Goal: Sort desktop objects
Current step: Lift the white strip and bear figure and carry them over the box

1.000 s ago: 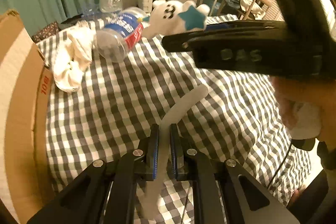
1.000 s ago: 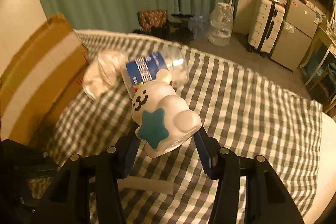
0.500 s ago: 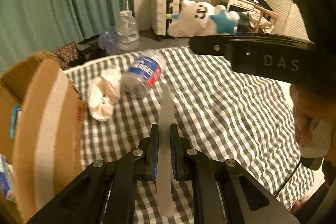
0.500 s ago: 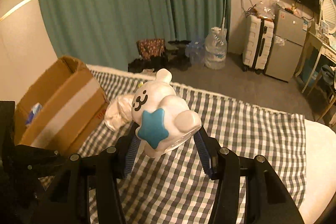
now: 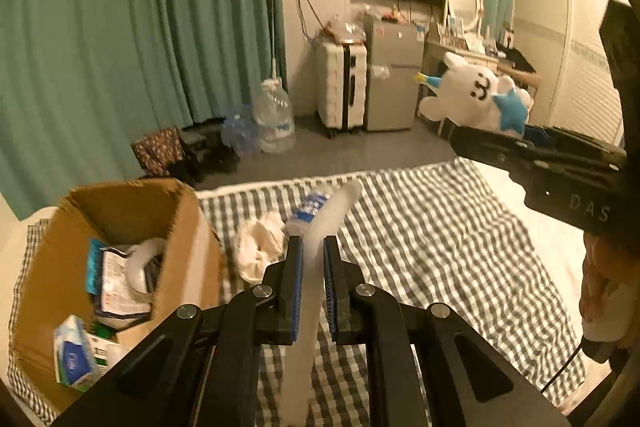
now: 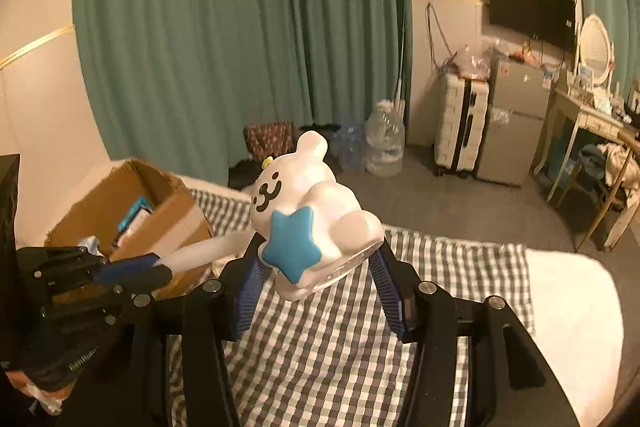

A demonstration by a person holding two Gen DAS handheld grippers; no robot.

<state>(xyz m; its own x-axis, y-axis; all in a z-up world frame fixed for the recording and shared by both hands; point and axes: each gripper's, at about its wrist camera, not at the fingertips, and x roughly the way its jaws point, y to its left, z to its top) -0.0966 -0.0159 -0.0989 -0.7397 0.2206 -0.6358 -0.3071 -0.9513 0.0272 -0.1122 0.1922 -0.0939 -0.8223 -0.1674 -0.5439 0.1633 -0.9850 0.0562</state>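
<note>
My left gripper (image 5: 310,247) is shut on a long white strip (image 5: 320,239) that sticks out forward and hangs below the fingers, held above the checked cloth (image 5: 420,247). In the right wrist view that left gripper (image 6: 160,265) and the white strip (image 6: 208,247) show at the left. My right gripper (image 6: 316,263) is shut on a white cat-like toy (image 6: 308,203) with a blue star, lifted high; the toy (image 5: 476,95) also appears at the right of the left wrist view. An open cardboard box (image 5: 120,227) with several items inside stands at the left.
A water bottle (image 5: 310,207) and a crumpled white cloth (image 5: 260,243) lie on the checked cloth beside the box. Beyond the surface are green curtains (image 5: 120,27), a large water jug (image 5: 274,119), a white suitcase (image 5: 340,83) and a small fridge (image 5: 394,75). A person's hand (image 5: 604,295) shows at the right.
Both grippers have risen well above the checked cloth with their objects still held. The box's inside has come into view, and the bottle and white cloth now look farther below.
</note>
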